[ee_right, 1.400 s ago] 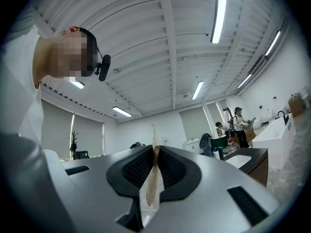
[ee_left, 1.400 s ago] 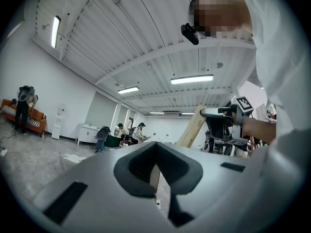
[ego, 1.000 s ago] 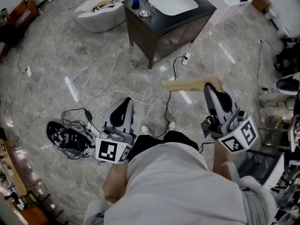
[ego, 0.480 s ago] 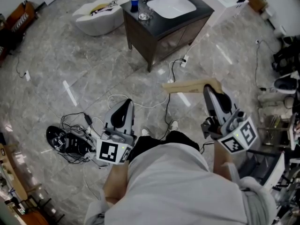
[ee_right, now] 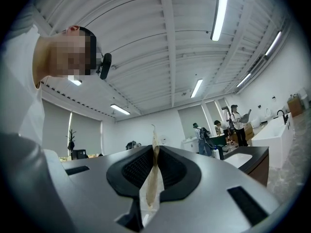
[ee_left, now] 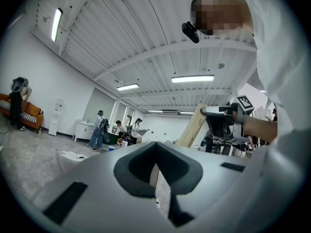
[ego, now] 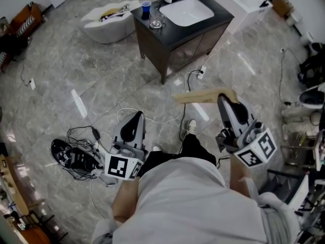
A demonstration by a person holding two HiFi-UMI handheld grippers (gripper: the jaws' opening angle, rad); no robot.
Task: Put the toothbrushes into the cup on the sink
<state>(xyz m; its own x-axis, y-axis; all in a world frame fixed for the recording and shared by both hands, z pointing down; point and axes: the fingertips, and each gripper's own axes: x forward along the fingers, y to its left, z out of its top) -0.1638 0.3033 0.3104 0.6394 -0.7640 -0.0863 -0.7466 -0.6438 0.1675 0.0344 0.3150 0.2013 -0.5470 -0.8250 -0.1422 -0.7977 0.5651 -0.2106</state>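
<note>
Right gripper [ego: 225, 98] is clamped on a flat tan packet [ego: 203, 95], presumably the toothbrushes. Left gripper [ego: 136, 117] is closed and empty. The blue cup [ego: 146, 6] stands on the sink counter [ego: 218, 11] at 12 o'clock, well apart. Recommendation: I keep the clamp firm and approach squarely.

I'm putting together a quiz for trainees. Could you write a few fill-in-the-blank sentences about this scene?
1. The brown packet is clamped in the jaws on the person's ___ side.
2. In the head view, the blue cup stands to the ___ of the basin.
3. The left gripper, jaws together, holds ___.
4. The basin is ___ in colour.
Missing words: right; left; nothing; white.
</note>
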